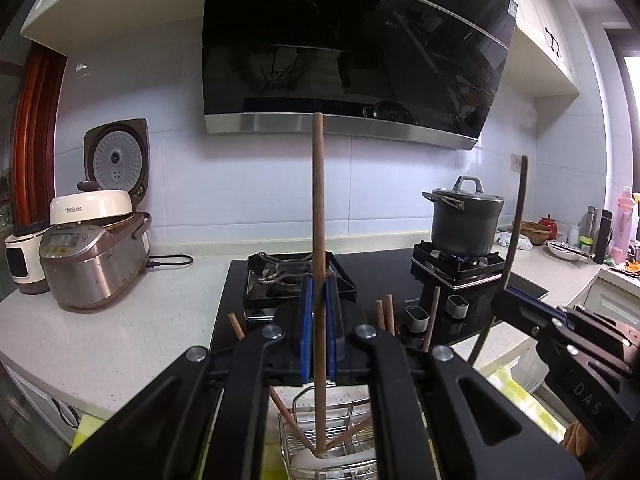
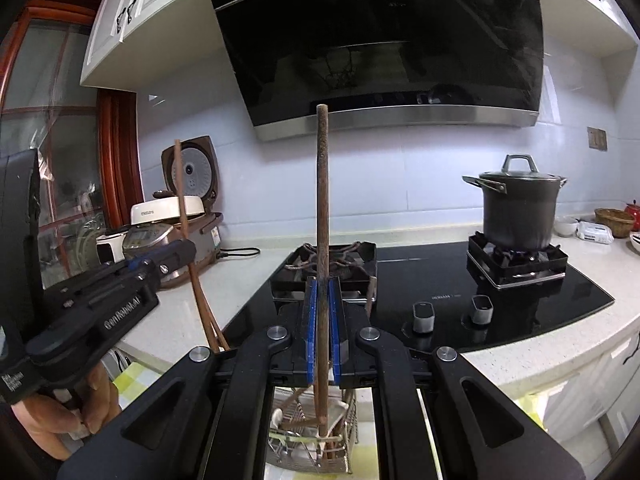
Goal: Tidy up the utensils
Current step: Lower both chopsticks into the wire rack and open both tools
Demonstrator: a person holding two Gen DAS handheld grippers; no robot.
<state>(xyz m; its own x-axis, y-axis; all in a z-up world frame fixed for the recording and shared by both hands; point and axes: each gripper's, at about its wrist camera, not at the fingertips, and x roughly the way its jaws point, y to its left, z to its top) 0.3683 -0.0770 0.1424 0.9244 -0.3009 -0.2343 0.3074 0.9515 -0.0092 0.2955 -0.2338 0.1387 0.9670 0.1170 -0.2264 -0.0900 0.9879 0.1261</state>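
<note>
Left gripper and right gripper are each clamping one upright chopstick mid-shaft above the wire basket; light, stiff, slippery wood.

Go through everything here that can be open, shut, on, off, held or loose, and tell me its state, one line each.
Left tool: shut on a chopstick, upright.
Right tool: shut on a second chopstick, upright.
Rice cooker: lid open.
Pot: lid on, flame lit beneath.
Left burner: bare, no flame visible.
Wire basket: holding other chopsticks.
</note>
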